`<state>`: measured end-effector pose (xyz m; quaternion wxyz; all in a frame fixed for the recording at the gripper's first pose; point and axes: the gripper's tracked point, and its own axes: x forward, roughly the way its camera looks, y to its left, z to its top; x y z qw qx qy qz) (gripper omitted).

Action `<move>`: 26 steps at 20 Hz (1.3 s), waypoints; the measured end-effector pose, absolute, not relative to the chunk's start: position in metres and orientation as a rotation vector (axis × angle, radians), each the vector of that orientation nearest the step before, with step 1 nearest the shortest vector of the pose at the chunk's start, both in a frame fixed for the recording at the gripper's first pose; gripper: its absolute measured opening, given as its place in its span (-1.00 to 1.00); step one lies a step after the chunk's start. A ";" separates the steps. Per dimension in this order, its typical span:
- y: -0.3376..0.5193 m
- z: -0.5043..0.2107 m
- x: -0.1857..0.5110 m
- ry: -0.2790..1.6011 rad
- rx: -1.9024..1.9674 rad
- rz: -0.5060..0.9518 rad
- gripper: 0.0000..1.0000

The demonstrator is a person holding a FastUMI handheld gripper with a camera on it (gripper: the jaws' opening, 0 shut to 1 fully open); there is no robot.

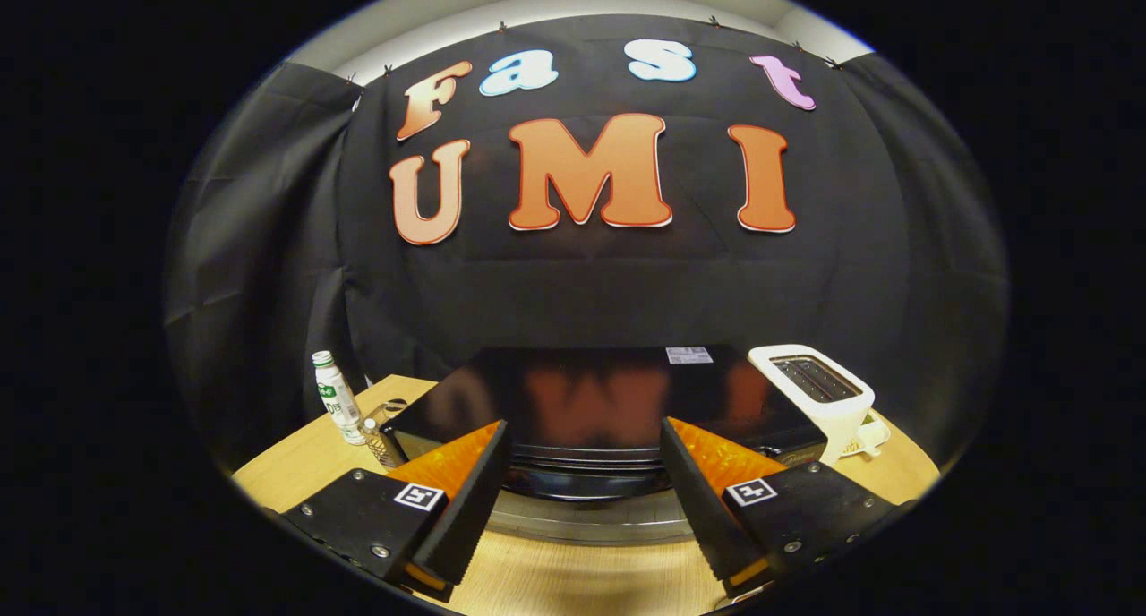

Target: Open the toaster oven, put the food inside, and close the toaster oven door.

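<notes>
**Toaster oven task: entry at approach, door not yet opened**

Item 1, gripper: fingers spread wide, nothing between them but air; I hold it above and just short of the oven's front edge.

Item 2, toaster oven: glossy black box seen from over its top, front rim directly between and just beyond my fingers; I see no door hanging open, so I judge it closed, though the door face itself is hidden below the rim.

Item 3, food: I cannot pick it out; I judge opening, loading and closing all remain.

Item 4, surface: wooden table, pale, under the oven.

Item 5, surroundings: plastic bottle upright beside the oven's left corner; white slot toaster touching or just beside its right corner; black cloth wall behind, a pale ceiling strip above it.
</notes>
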<state>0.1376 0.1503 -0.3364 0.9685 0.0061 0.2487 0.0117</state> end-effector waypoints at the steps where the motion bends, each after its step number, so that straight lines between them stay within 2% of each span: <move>1: 0.150 -0.343 0.135 0.519 0.010 0.019 0.98; 9: 0.146 -0.334 0.108 0.393 0.025 0.028 0.96; 15: 0.147 -0.334 0.056 0.383 0.055 0.075 0.82; 17: 0.160 -0.345 0.031 0.450 0.143 0.141 0.80; 20: 0.172 -0.387 -0.003 0.657 0.236 0.205 0.79; 26: 0.161 -0.421 -0.024 0.715 0.155 0.183 0.77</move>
